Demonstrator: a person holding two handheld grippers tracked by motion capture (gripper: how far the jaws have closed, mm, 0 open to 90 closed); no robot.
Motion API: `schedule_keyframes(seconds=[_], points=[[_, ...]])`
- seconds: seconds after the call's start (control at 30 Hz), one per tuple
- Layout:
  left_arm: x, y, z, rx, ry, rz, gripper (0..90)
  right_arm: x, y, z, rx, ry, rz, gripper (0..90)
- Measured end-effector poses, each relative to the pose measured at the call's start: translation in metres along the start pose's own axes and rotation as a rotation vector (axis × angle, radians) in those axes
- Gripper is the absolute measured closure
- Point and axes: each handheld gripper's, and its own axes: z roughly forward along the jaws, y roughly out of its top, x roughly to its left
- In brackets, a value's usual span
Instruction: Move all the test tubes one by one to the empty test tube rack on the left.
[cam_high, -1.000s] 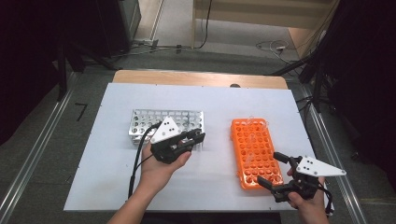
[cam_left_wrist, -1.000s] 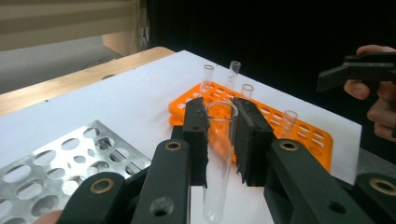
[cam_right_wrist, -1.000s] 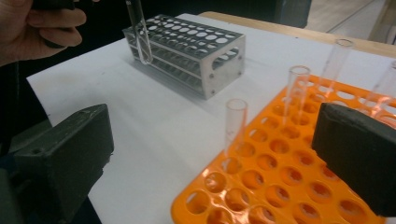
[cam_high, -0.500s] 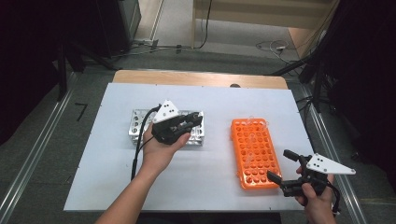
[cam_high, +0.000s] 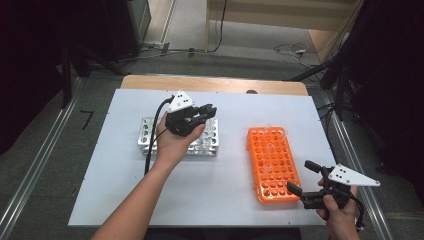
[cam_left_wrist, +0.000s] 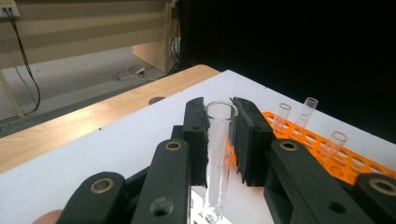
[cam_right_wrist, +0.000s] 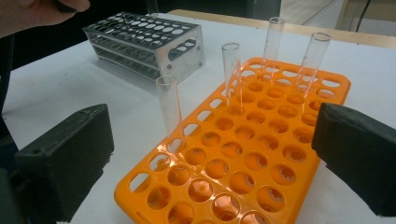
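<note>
- The left claw (cam_high: 209, 111), black with a white three-cornered plate on top, sits left of centre in the high view, above the right end of the silver metal test-tube rack (cam_high: 150, 135).
- In the left gripper view its jaws are clenched on a clear glass test tube (cam_left_wrist: 217, 154), which stands upright between the pads at the middle of the frame, its open rim level with the jaw tops and its rounded bottom at the lower edge.
- The hand (cam_high: 172, 142) that carries this claw reaches up from the bottom of the high view and covers the middle of the silver rack.
- The right claw (cam_high: 301, 178) lies at the lower right of the high view, just beside the near right corner of the orange plastic test-tube rack (cam_high: 272, 170), its jaws spread wide and released, with nothing between them.
- In the right gripper view the two black pads (cam_right_wrist: 70, 154) stand at the left and right edges of the frame, with the orange rack lying between and beyond them.
- Four clear tubes stand upright in the orange rack in that view: one nearest tube (cam_right_wrist: 169, 112) at its left edge, and three farther tubes (cam_right_wrist: 231, 77) towards the upper middle.
- The silver rack appears at the upper left of the right gripper view, well apart from the orange one, both on the white table (cam_high: 125, 195).
</note>
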Motion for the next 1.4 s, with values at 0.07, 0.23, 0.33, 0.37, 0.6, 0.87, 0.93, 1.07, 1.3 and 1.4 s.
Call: schedule_keyframes(seconds=[0.07,0.23,0.33,0.37,0.6,0.87,0.93,1.07,1.3,1.4], points=[[0.003,0.000,0.004,-0.005,0.008,-0.005,75.9,0.000,0.000,0.000,0.002,0.000,-0.002,0.0],[0.009,-0.001,0.016,-0.003,0.029,-0.010,75.9,-0.001,-0.001,0.000,0.002,-0.001,0.002,0.0],[0.012,-0.001,0.024,0.006,0.048,-0.003,75.9,-0.001,-0.001,0.000,0.004,-0.002,0.002,0.0],[0.014,-0.001,0.026,0.006,0.051,-0.006,75.9,-0.001,-0.001,0.000,0.004,-0.002,0.003,0.0],[0.019,-0.006,0.040,0.022,0.090,-0.012,75.9,-0.001,-0.001,0.000,0.004,0.001,0.007,0.0],[0.022,-0.013,0.054,0.053,0.115,-0.016,75.9,-0.002,-0.001,-0.001,-0.004,0.005,0.014,0.0],[0.021,-0.015,0.056,0.064,0.120,-0.009,75.9,-0.002,-0.001,-0.001,-0.006,0.006,0.015,0.0],[0.018,-0.016,0.059,0.079,0.124,0.008,75.9,-0.002,-0.001,-0.001,-0.009,0.007,0.011,0.0],[0.014,-0.019,0.062,0.105,0.144,0.021,75.9,-0.003,-0.001,-0.002,-0.015,0.013,0.029,0.0],[0.013,-0.020,0.061,0.108,0.153,0.031,75.8,-0.004,-0.001,-0.003,-0.017,0.018,0.032,0.0]])
